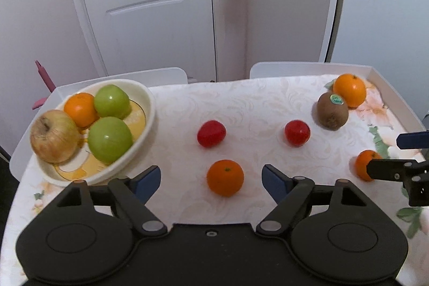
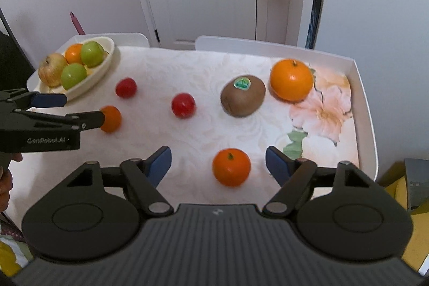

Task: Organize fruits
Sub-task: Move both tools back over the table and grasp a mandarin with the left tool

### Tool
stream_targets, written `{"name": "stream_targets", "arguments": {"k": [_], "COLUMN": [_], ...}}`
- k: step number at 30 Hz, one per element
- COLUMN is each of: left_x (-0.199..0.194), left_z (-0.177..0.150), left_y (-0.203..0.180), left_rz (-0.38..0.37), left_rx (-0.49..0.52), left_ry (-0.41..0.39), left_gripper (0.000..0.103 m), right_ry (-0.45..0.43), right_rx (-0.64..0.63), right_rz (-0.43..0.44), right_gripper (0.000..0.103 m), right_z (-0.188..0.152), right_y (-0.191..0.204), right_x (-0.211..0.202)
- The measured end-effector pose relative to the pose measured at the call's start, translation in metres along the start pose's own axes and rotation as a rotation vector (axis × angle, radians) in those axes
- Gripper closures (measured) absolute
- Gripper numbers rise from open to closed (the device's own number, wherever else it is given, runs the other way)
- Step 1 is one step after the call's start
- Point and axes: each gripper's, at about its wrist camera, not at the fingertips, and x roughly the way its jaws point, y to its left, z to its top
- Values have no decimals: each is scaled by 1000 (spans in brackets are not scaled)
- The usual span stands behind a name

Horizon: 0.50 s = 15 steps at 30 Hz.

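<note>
A cream bowl [image 1: 148,109] at the table's back left holds two green apples [image 1: 110,139], a yellowish apple [image 1: 52,137] and an orange [image 1: 80,109]; it also shows in the right wrist view [image 2: 107,55]. My left gripper [image 1: 211,180] is open, with a small orange [image 1: 225,178] between its blue pads, untouched. My right gripper [image 2: 218,165] is open around another small orange [image 2: 231,167]. Two red tomatoes [image 1: 211,133] [image 1: 297,132], a kiwi [image 2: 242,96] and a big orange [image 2: 291,80] lie loose on the cloth.
The table has a raised white rim [image 2: 367,109] on the right and back. Two white chair backs [image 1: 295,69] stand behind it, then a white door [image 1: 150,4]. The right gripper shows at the right edge in the left wrist view [image 1: 396,157].
</note>
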Motion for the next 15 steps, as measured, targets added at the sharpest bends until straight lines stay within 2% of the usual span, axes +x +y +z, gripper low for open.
{"name": "stream_targets", "arguments": {"k": [4, 9, 15], "left_x": [15, 28, 38], "left_z": [-4, -6, -8], "left_y": [-8, -15, -17], "left_rz": [13, 28, 37], "left_rx": [9, 14, 12], "left_ry": [8, 12, 30], "left_gripper": [24, 28, 50], "right_ry": [3, 1, 1], "right_rx": [3, -1, 6], "right_rz": [14, 22, 23], "right_gripper": [19, 22, 29], "right_z": [-7, -13, -17], "right_y": [-7, -10, -12], "right_x": [12, 19, 24]}}
